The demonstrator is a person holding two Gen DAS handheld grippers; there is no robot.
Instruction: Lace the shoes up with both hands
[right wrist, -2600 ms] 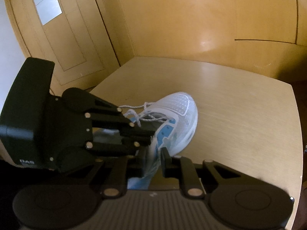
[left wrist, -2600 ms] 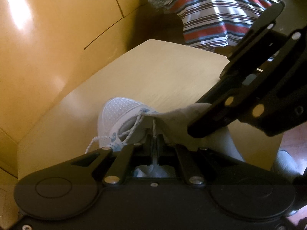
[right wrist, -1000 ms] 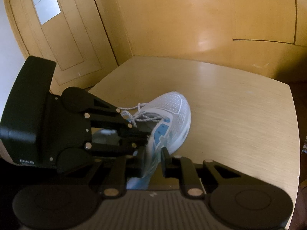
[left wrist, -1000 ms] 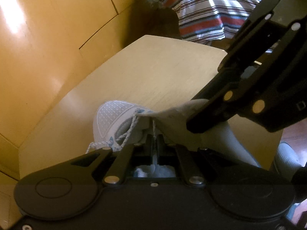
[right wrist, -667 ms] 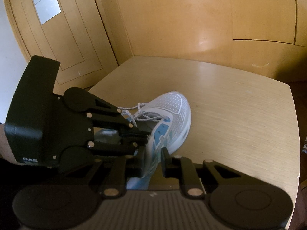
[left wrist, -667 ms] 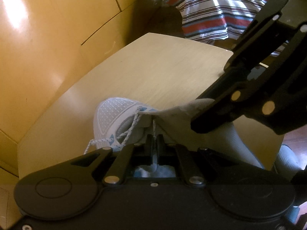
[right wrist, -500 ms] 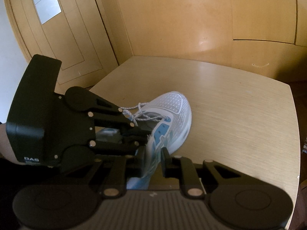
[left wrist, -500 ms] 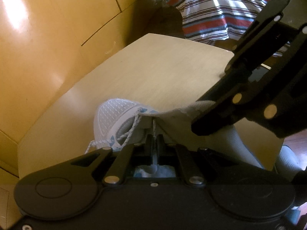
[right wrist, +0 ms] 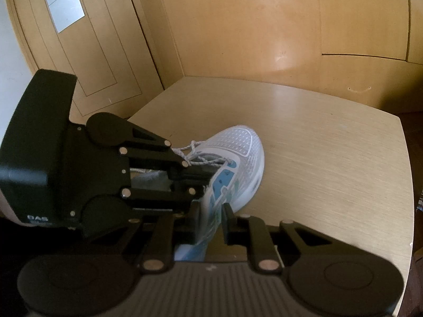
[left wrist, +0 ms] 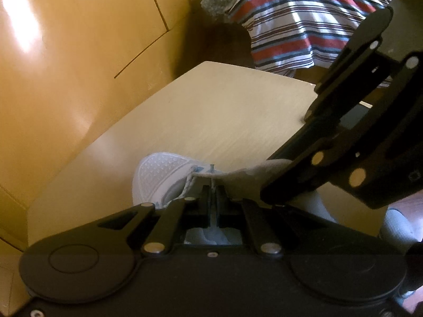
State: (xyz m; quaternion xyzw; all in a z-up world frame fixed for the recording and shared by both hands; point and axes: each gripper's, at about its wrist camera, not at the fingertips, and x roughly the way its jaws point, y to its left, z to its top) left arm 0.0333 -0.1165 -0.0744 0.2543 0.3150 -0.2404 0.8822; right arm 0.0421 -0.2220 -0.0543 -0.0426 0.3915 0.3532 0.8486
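White mesh sneaker [right wrist: 238,155] with blue side panels, speckled white-grey lace [right wrist: 197,155], pale wood-grain table [right wrist: 330,142], red-blue-white striped cloth [left wrist: 304,23] beyond black left gripper [left wrist: 211,192].

The shoe [right wrist: 232,163]'s heel is hidden behind the claws; the lace [left wrist: 188,185] end is blurred.

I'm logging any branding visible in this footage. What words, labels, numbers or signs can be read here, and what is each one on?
"DAS": white letters low on the black body of the left gripper, seen in the right wrist view; the first letter is unclear.
A smaller line under it: too blurred to read.
Shoe: blue pattern on its side, no legible text.
Pale panel on the door: no legible writing.
Left wrist view: no text.
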